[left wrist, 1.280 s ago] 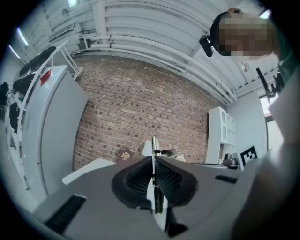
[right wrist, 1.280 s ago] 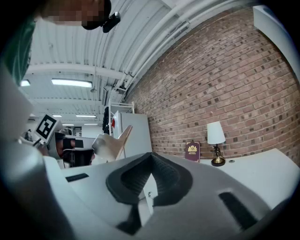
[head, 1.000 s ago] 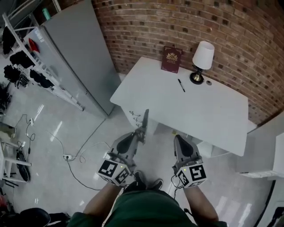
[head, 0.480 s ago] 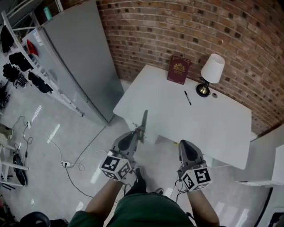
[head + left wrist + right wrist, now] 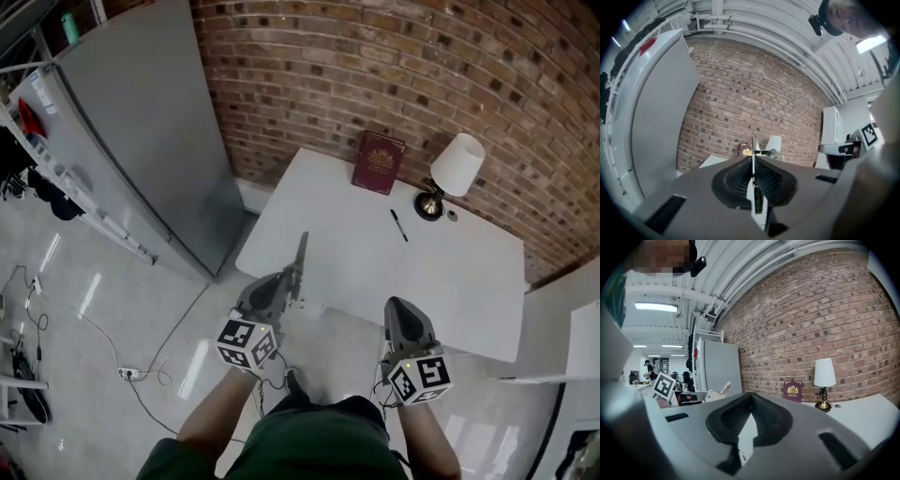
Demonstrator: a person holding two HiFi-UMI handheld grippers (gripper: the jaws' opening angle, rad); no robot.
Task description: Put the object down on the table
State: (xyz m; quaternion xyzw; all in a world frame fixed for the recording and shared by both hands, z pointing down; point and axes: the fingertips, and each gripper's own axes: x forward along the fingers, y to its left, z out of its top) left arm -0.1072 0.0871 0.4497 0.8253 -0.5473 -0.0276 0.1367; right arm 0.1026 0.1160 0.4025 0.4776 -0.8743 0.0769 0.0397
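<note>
red brick wall (image 5: 469, 66) behind | glossy pale floor (image 5: 94, 291) | grey cabinet (image 5: 141, 122) — left side

The brick wall (image 5: 375, 66) across the top of the head view is rough and matt. The table (image 5: 450, 281) below it has a smooth, matt white top. The floor (image 5: 84, 300) at lower left is glossy and mirrors light. The tall grey cabinet (image 5: 141, 122) at upper left looks like smooth painted metal.

The book (image 5: 378, 162) has a dark red cover with a gilt stamp. The lamp (image 5: 456, 169) has a matt white shade and a shiny brass-coloured base.

The left gripper (image 5: 293, 281) and right gripper (image 5: 401, 307) look like matt grey plastic, with ribbed black pads (image 5: 769, 178). The thin sheet (image 5: 302, 251) in the left one is dull grey.
</note>
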